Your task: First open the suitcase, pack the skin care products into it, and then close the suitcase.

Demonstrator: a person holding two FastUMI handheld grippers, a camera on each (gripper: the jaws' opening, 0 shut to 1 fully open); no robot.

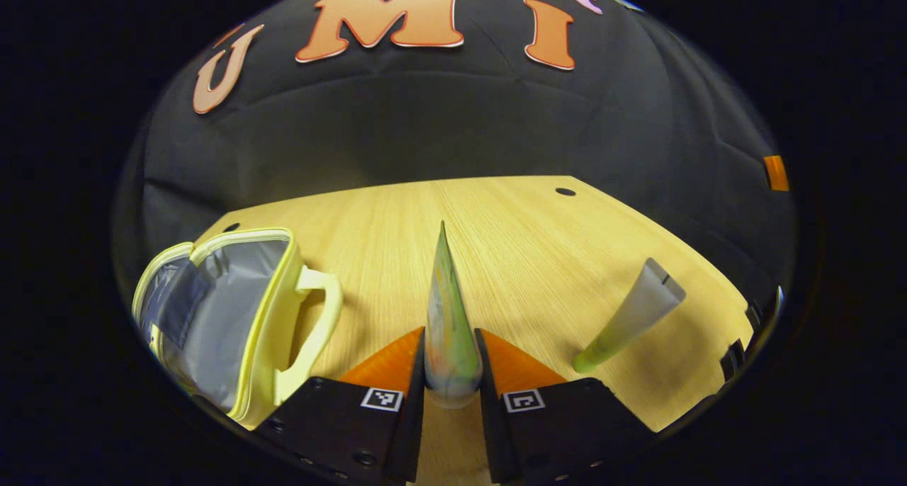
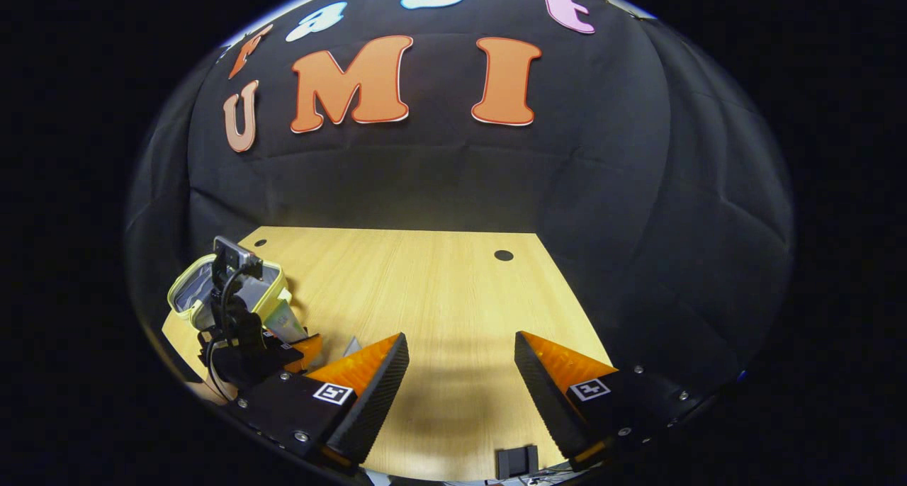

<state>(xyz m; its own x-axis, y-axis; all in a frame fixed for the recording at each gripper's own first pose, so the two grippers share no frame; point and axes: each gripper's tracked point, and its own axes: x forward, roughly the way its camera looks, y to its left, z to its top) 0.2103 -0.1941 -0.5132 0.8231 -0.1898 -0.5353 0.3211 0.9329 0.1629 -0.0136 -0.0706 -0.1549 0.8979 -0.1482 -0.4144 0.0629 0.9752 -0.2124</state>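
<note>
In the left gripper view my left gripper [image 1: 452,344] is shut on a green and white skin care tube [image 1: 446,316], held edge-on with its flat end pointing away. The pale yellow suitcase [image 1: 234,316] lies open at the lower left, its grey lining showing. A second tube [image 1: 631,319], white with a green cap, lies on the table to the right. In the right gripper view my right gripper [image 2: 460,362] stands open over bare table. The left gripper [image 2: 244,330] with its tube [image 2: 283,321] shows far left, in front of the suitcase [image 2: 205,287].
The wooden table [image 1: 524,245] has small dark holes near its far corners [image 1: 565,191]. Black cloth walls close in behind and on the right. A small black clip [image 2: 517,461] sits at the table's near edge in the right gripper view.
</note>
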